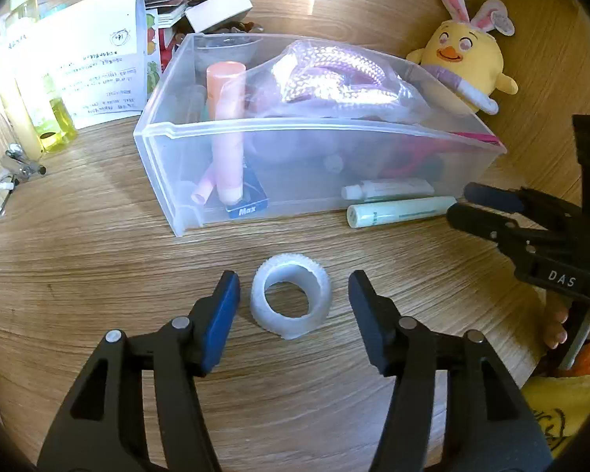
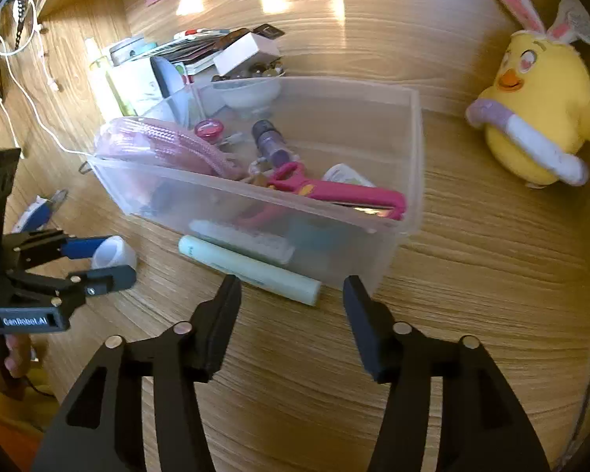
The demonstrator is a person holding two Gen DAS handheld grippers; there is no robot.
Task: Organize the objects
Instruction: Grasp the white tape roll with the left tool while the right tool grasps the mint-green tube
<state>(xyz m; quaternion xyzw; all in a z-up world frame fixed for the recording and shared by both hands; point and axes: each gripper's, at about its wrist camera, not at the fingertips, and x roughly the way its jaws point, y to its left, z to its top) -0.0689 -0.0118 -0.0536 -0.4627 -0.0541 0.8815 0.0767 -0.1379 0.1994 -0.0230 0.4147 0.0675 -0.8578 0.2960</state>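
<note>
A white roll of hook-and-loop tape (image 1: 291, 295) lies on the wooden desk, between the open fingers of my left gripper (image 1: 294, 289), untouched; the roll also shows in the right wrist view (image 2: 113, 252). A clear plastic bin (image 1: 169, 196) behind it holds a pink tube, a bagged purple rope, pink scissors (image 2: 334, 190) and small items. A pale green tube (image 1: 401, 211) lies on the desk against the bin's front wall. My right gripper (image 2: 292, 289) is open and empty, just in front of the green tube's end (image 2: 251, 269).
A yellow chick plush with bunny ears (image 1: 468, 59) sits right of the bin. Papers, boxes and a yellow bottle (image 1: 57, 118) stand behind and left of the bin. A white cable (image 2: 23, 90) runs along the left. Wooden walls enclose the desk.
</note>
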